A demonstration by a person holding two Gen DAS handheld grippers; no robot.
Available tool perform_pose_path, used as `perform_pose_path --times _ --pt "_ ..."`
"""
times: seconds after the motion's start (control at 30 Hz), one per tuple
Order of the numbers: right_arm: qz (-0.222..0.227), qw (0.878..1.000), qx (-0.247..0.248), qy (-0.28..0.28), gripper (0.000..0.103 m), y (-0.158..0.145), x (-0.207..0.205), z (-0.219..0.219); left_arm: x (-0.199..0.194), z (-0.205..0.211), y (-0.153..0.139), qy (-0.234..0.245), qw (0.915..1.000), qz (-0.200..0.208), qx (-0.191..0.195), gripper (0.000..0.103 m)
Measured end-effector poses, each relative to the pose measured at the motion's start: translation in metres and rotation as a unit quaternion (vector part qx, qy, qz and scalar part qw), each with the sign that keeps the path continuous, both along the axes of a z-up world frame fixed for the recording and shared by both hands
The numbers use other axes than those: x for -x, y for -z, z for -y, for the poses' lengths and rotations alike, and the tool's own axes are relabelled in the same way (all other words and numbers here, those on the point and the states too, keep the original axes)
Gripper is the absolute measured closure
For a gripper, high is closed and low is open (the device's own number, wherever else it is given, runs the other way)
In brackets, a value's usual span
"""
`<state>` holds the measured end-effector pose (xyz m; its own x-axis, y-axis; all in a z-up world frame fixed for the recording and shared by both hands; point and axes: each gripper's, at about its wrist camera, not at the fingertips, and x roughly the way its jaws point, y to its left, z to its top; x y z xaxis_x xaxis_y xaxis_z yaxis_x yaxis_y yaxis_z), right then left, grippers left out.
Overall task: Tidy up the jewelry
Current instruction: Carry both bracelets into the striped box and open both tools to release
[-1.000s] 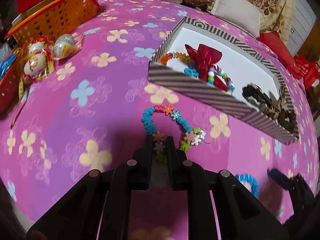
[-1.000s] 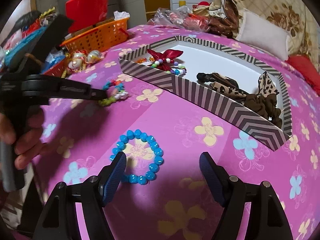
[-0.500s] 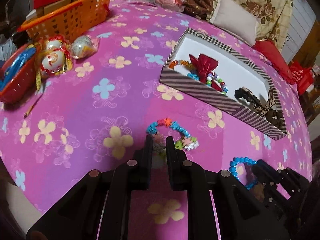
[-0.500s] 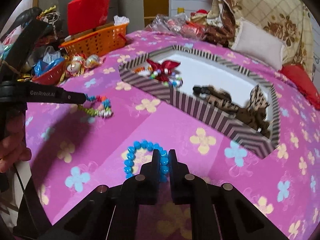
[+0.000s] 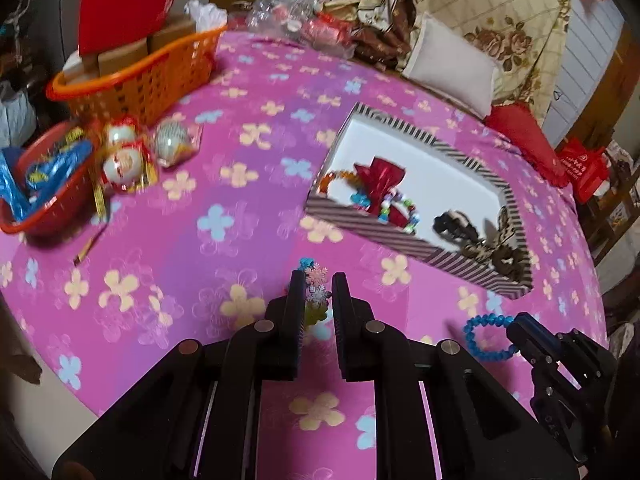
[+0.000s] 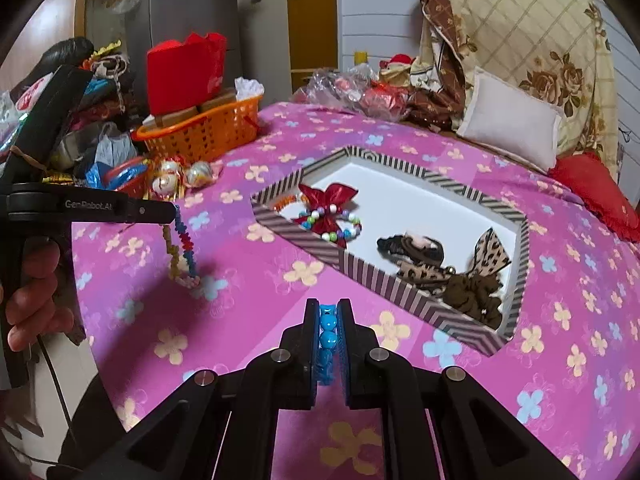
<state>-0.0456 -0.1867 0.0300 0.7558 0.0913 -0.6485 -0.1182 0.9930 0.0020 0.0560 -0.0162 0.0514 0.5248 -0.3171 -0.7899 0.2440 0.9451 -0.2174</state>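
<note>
The left claw (image 5: 316, 294) pinches a snowflake bracelet (image 6: 182, 248), which dangles clear of the pink flowered worktop (image 6: 248, 320). The right claw (image 6: 325, 320) is pressed onto a blue bead bracelet (image 5: 486, 338), also lifted. The striped box (image 6: 384, 284) lies just ahead. Each bracelet should probably be carried well over the rim to bare white floor before release, so the dangling loops do not snag the wall.

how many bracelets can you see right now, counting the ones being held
4. A blue bead bracelet in the right tongs, a snowflake-charm bracelet hanging from the left tongs, and two in the striped box: multicoloured beads, orange beads. More may be hidden.
</note>
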Motion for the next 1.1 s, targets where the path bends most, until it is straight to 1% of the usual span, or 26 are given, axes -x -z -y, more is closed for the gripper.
perform_pose_path --times 0.3,0.57,0.8,1.1 --pt "0.020 1.000 0.003 -0.002 0.095 -0.024 -0.004 0.003 -0.001 0.010 -0.026 0.008 0.9998 0.021 -0.001 0.091" --pt "0.026 1.000 0.003 -0.001 0.095 -0.038 -0.019 0.010 -0.008 0.033 -0.049 0.020 0.9988 0.044 -0.008 0.091" --pt "0.026 1.000 -0.002 0.008 0.095 -0.047 -0.040 0.022 -0.023 0.061 -0.057 0.030 0.9972 0.060 -0.033 0.091" --pt "0.027 0.999 -0.008 0.023 0.095 -0.055 -0.074 0.040 -0.048 0.097 -0.065 0.038 0.9956 0.070 -0.049 0.091"
